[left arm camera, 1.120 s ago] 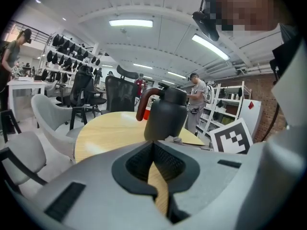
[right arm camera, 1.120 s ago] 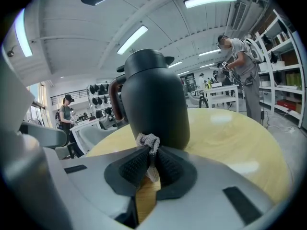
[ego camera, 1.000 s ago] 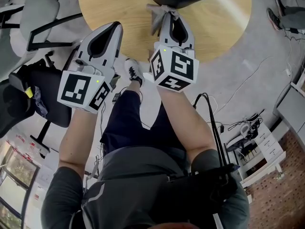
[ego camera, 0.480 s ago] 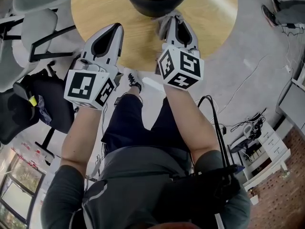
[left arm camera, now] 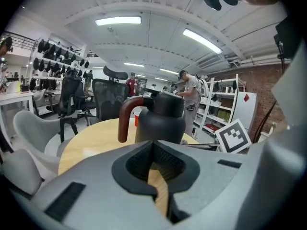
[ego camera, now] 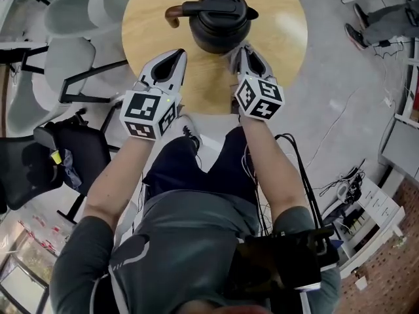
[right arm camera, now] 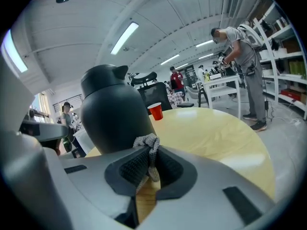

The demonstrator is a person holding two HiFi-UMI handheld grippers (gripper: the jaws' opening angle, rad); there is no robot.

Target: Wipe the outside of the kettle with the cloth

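the fingers [right arm camera: 128,169] of the right gripper [right arm camera: 146,166] are pressed narrow on a small grey knitted cloth [right arm camera: 148,146]. a bunched tuft of the cloth stands up out of the top of the pinch, and its tail hangs down between the dark ribbed pads. just past the tuft, at 11 o'clock in the right gripper view, rises the rounded wall of the matte black kettle [right arm camera: 112,114]. the cloth sits right against its lower side, though contact cannot be made out.

the fingers [left arm camera: 139,164] of the left gripper [left arm camera: 156,176] are drawn close together with nothing between them. only a thin slit of wood shows through the gap. this gripper points at the same kettle, which fills its 12 o'clock, apart from the tips.

in the head view the kettle stands upright near the middle of a round pale wooden worktop [ego camera: 147,18]. its curved brown handle [ego camera: 174,13] reaches out to 9 o'clock and its black lid [ego camera: 219,4] is on. the right gripper lies at the kettle's 5 o'clock, just beside its base, and the left gripper at its 7 o'clock, a little further off. both are over the near edge of the worktop.

a red plastic cup [right arm camera: 155,111] stands on the worktop beyond the kettle, at 1 o'clock in the right gripper view. grey and black office chairs [ego camera: 72,64] stand round the worktop at 8 to 10 o'clock.
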